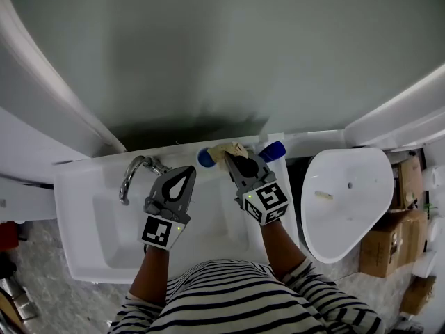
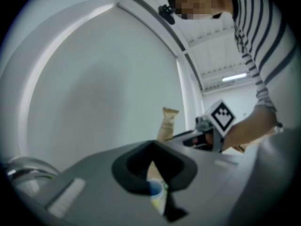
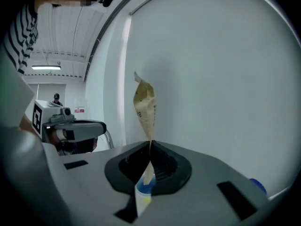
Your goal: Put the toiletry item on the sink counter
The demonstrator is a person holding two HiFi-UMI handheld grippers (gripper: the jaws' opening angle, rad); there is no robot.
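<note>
Head view: the right claw [image 1: 231,160] is clenched on a tan crinkled sachet [image 1: 227,149], which sits just ahead of its tips over the back ledge of the white sink tabletop [image 1: 90,172], between two blue caps [image 1: 206,158]. The left claw [image 1: 185,175] is clenched and empty

Left gripper view: the sachet [image 2: 167,124] stands upright

Right gripper view: its long axis rises from the right claw [image 3: 149,150], leaning slightly left

My left gripper [image 2: 151,148] has its fingers closed on nothing. Beyond them, the right gripper [image 2: 187,139] pinches a crumpled tan tube [image 2: 167,124], standing upright against the wall.
</note>
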